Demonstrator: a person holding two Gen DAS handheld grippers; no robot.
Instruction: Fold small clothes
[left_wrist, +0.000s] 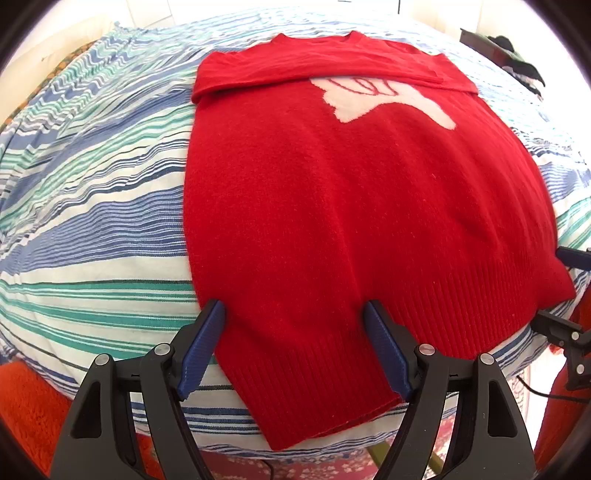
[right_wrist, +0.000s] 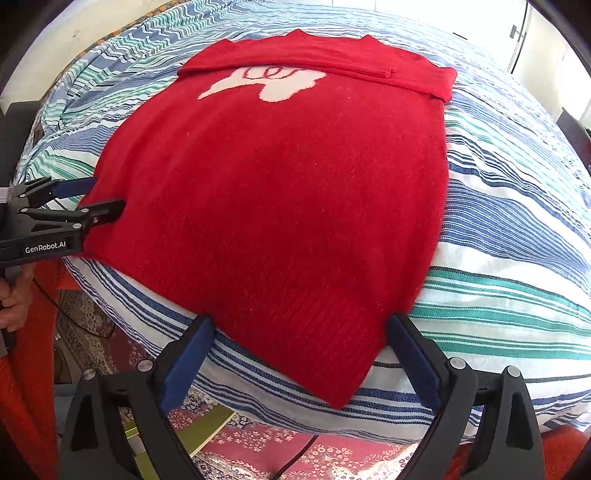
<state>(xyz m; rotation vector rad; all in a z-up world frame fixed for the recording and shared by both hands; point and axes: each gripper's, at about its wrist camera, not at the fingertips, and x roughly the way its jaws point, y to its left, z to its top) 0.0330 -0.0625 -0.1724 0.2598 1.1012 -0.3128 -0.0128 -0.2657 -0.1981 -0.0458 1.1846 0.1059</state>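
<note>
Left hand-held gripper (left_wrist: 293, 317) straddles red sweater (left_wrist: 351, 192) hem on striped bedding (left_wrist: 92, 206).

We see the red sweater (left_wrist: 332, 206) lying flat on the striped bed cover (left_wrist: 92, 184), sleeves folded across its chest. Our left hand-held gripper (left_wrist: 295, 314) stands with jaws apart astride the ribbed hem's near-left corner. The right hand-held gripper (left_wrist: 561, 291) shows at the right edge.
</note>
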